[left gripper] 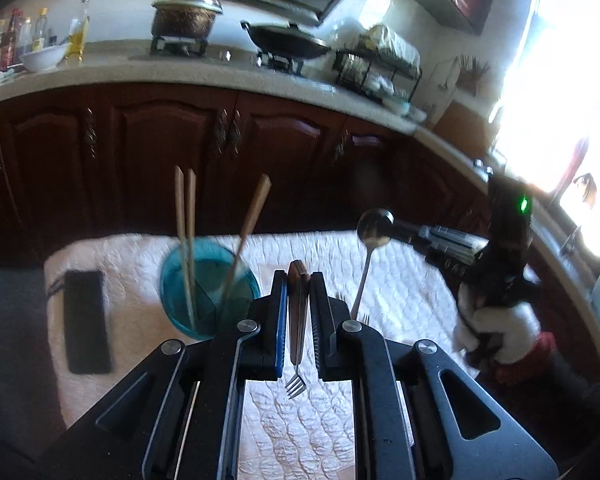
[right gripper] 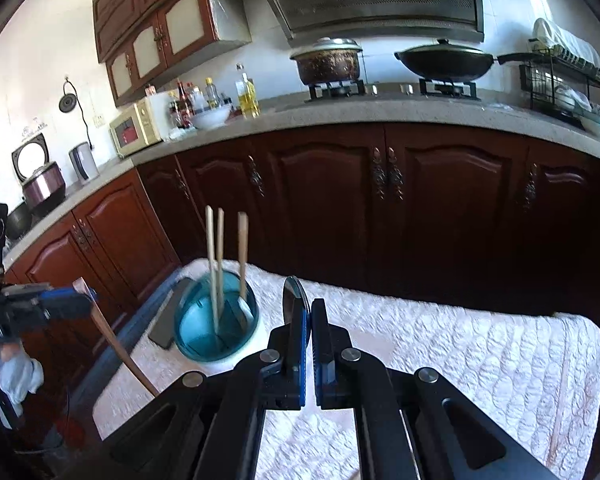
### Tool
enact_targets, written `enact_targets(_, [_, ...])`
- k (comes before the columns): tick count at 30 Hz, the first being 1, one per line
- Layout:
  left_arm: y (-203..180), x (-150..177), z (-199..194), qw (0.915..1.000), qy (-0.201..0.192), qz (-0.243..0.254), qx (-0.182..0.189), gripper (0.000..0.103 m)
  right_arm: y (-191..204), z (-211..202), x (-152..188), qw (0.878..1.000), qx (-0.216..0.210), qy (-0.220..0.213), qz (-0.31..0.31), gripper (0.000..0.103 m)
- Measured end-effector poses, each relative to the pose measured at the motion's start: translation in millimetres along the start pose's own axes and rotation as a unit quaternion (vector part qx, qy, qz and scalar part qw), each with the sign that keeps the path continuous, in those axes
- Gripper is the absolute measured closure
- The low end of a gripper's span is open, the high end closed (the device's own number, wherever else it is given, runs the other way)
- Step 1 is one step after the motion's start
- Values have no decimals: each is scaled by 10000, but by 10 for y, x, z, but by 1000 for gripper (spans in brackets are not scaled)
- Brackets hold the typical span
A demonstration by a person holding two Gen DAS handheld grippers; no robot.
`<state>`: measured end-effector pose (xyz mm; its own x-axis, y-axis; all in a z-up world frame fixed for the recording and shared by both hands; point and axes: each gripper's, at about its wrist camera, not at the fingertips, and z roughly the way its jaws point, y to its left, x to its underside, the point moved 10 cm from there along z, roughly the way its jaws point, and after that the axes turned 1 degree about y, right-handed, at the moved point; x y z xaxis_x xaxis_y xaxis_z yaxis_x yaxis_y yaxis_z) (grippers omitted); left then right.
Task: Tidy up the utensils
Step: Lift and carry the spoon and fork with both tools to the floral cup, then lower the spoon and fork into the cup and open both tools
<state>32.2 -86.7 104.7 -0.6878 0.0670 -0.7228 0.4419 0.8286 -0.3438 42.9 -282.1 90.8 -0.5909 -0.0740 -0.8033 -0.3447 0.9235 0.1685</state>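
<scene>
Spoon (right gripper: 290, 294) handle hidden behind jaws

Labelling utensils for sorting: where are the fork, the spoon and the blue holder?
fork (left gripper: 297, 386): left wrist view, on its tines below the claw.
spoon (left gripper: 374, 226): left wrist view, on its bowl.
blue holder (right gripper: 198, 334): right wrist view, on its inner wall.

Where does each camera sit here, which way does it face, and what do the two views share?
Left wrist: on the left claw, looking along it at the blue cup of chopsticks and the kitchen counter; it grips a fork. The right claw with its spoon and a gloved hand show at right.
Right wrist: on the right claw, facing the same cup and counter, pinching the spoon; the left claw shows at left.
Shared: cup, chopsticks, quilted cloth, stove pots.
</scene>
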Motion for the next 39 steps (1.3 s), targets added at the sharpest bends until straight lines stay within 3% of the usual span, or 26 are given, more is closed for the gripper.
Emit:
enact_targets(3, [101, -244, -194, 9998, -195, -27, -97, 93, 116, 44, -167, 9999, -82, -116, -1, 101])
enact_targets(6, [226, -472, -309, 9978, -460, 82, -463, 93, 229, 131, -336, 9997, -47, -242, -15, 101])
enact_targets(12, [518, -664, -214, 9924, -745, 86, -971, 93, 443, 413, -554, 9985, 273, -442, -185, 101])
enact_targets(16, [777, -604, 3, 9870, -805, 44, -1388, 93, 579, 624, -544, 9964, 566, -512, -372, 101])
enact_targets(23, [1005, -360, 371, 9851, -624, -154, -1597, 93, 773, 849, -372, 9890, 1074, -702, -741, 101])
enact_targets(29, [1027, -178, 569, 9834, -509, -109, -1741, 93, 745, 1059, -104, 9924, 972, -341, -675, 101])
enact_targets(39, [1047, 13, 743, 9833, -310, -302, -1767, 93, 671, 1287, 386, 9985, 228, 477, -133, 100])
